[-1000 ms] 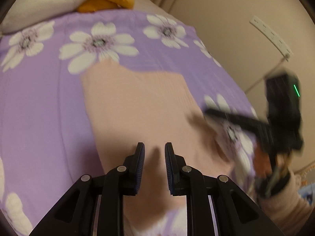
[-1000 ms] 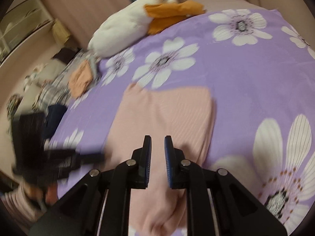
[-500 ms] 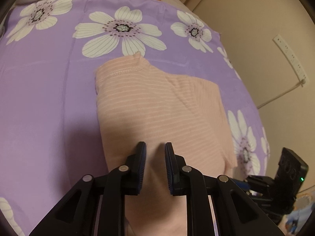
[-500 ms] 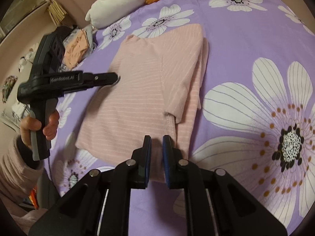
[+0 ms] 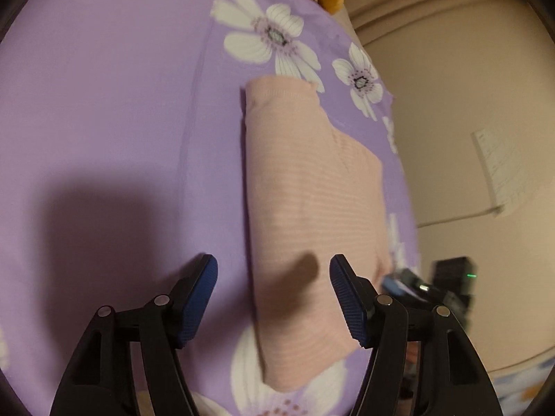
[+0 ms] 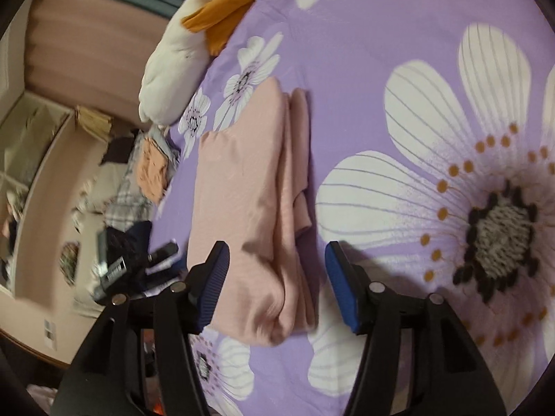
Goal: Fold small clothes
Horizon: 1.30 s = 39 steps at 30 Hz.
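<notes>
A small pink striped garment [image 5: 312,208] lies partly folded on a purple bed cover with white flowers [image 5: 121,121]. In the left wrist view my left gripper [image 5: 273,277] hovers above the garment's near left edge, jaws opening, blue pads apart and pressing on nothing. In the right wrist view the same pink garment [image 6: 242,201] shows its folded layers. My right gripper [image 6: 276,261] is over its near end, jaws opening, the cloth below the gap but not pinched. Each view shows the other gripper blurred: the right one [image 5: 447,284] and the left one [image 6: 138,263].
A white and orange plush toy [image 6: 187,52] lies at the head of the bed. A heap of other clothes [image 6: 145,173] sits off the bed's left side beside a low shelf. A beige wall with a white power strip [image 5: 492,173] runs along the right.
Both grippers went from nearly shut to wide apart. Both sank closer to the bed and rolled. The pink garment now lies as a narrower strip.
</notes>
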### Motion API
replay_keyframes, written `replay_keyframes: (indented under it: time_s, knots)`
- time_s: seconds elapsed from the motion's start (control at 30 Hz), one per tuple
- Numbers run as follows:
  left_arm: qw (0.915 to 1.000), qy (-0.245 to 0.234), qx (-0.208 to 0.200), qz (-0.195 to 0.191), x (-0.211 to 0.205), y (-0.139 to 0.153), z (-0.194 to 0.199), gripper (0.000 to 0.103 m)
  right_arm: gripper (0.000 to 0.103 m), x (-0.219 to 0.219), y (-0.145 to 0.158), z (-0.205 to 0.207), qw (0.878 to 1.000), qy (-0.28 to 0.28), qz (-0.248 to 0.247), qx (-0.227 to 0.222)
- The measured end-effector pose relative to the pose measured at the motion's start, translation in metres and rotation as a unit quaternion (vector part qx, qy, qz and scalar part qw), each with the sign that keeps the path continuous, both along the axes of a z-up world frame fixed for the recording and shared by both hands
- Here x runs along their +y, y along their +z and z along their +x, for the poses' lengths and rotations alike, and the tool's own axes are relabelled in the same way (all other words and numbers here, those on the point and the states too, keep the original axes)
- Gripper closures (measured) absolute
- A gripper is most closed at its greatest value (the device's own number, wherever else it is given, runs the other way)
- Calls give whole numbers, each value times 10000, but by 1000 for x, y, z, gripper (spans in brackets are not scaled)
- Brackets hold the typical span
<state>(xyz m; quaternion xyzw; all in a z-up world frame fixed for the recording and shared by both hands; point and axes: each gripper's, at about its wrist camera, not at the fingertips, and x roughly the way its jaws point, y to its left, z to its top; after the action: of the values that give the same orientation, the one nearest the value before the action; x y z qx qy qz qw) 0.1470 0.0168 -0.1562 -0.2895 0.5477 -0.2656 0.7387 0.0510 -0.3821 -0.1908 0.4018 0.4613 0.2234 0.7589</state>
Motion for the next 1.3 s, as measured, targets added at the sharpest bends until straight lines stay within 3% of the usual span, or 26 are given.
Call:
replay_keyframes:
  time_s: [0.07,0.23,0.53,0.83,0.93,1.1,1.3]
  knots:
    - [9996,-44,110,-263,-3,-6,4,38,43,2,-4,6,9999,-1,117,84]
    - [9987,-202,154,-451,-16,-12,17,38,45,8,-6,27,9994,95,294,125]
    - [9979,-416,88,-484,-36,-17,36,37,47,19,-13,51,9990,301,319,119]
    - [9983,-473,7,-348,-39,-17,39,37,60,28,-16,63,9993,335,175,73]
    - [9986,-508,-57,-166,-42,-15,37,37,64,34,-12,64,9994,341,1,5]
    - [9971,-635,-322,281,-48,-8,31,39,70,56,5,61,9956,472,-734,-341]
    - [9954,-592,-433,612,-48,-5,28,53,76,74,26,57,9861,509,-1406,-726]
